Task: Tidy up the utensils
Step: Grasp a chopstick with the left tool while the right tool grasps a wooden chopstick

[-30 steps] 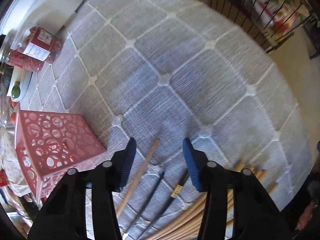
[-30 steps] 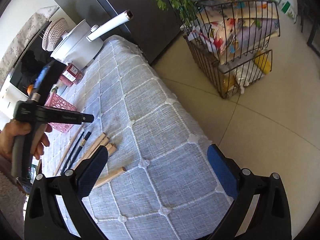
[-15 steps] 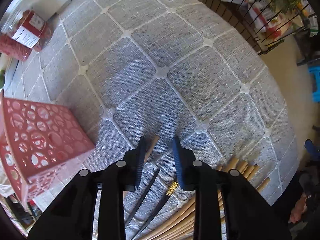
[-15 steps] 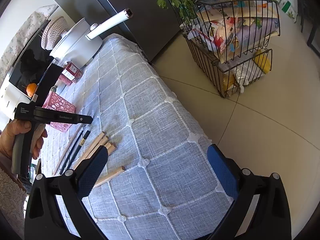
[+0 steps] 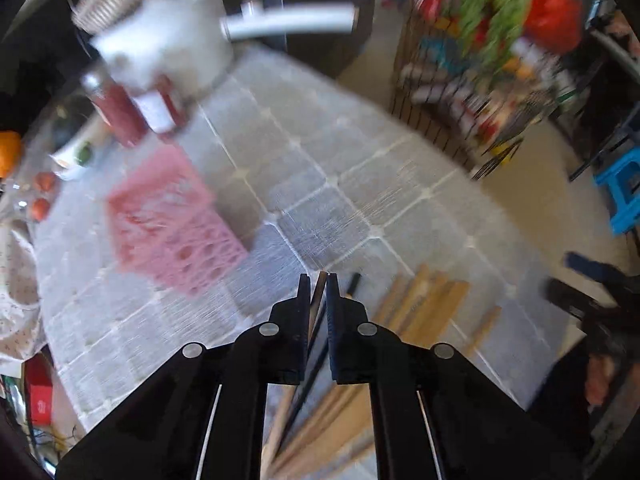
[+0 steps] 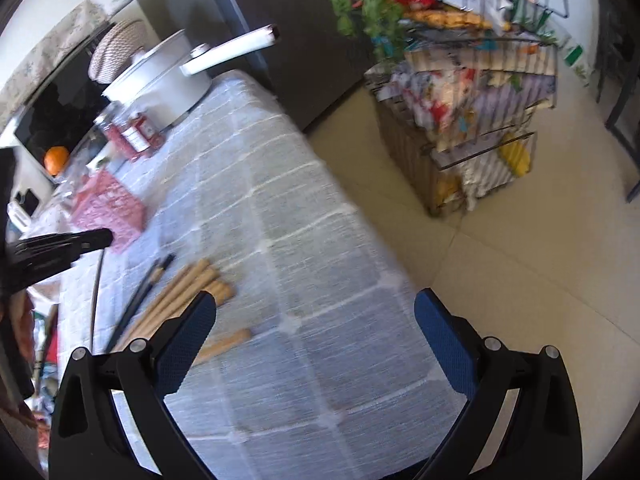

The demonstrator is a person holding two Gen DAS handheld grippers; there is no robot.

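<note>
Left wrist view, low centre: your left gripper [image 5: 318, 280] is clamped on a thin wooden stick [image 5: 319, 292], its tip poking out between the pads. The pink perforated basket [image 5: 168, 220] stands left of centre on the grey quilted tablecloth [image 5: 320, 168]. The other wooden utensils [image 5: 424, 304] and a black chopstick [image 5: 354, 282] lie just right of the fingers. In the right wrist view, your right gripper [image 6: 316, 344] stands wide apart, holding nothing, over the cloth's edge.
</note>
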